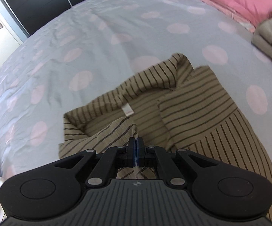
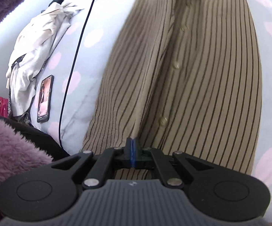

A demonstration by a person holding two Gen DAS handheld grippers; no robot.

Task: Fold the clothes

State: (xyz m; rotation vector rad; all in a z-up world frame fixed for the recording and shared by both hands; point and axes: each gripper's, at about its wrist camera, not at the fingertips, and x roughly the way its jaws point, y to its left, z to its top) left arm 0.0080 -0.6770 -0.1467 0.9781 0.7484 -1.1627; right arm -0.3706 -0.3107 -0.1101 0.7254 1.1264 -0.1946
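Left wrist view: left tool (image 1: 136, 141) clamped on striped shirt (image 1: 192, 101) edge, open bedsheet (image 1: 98, 37) beyond; right tool (image 2: 132, 141) pinching its hem.

A phone (image 2: 45, 98) and black cable (image 2: 75, 60) lie on the dotted bedsheet (image 1: 98, 43).

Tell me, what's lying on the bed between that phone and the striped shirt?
A thin black cable runs down the dotted bedsheet between the phone and the striped shirt. Only the right wrist view shows it.
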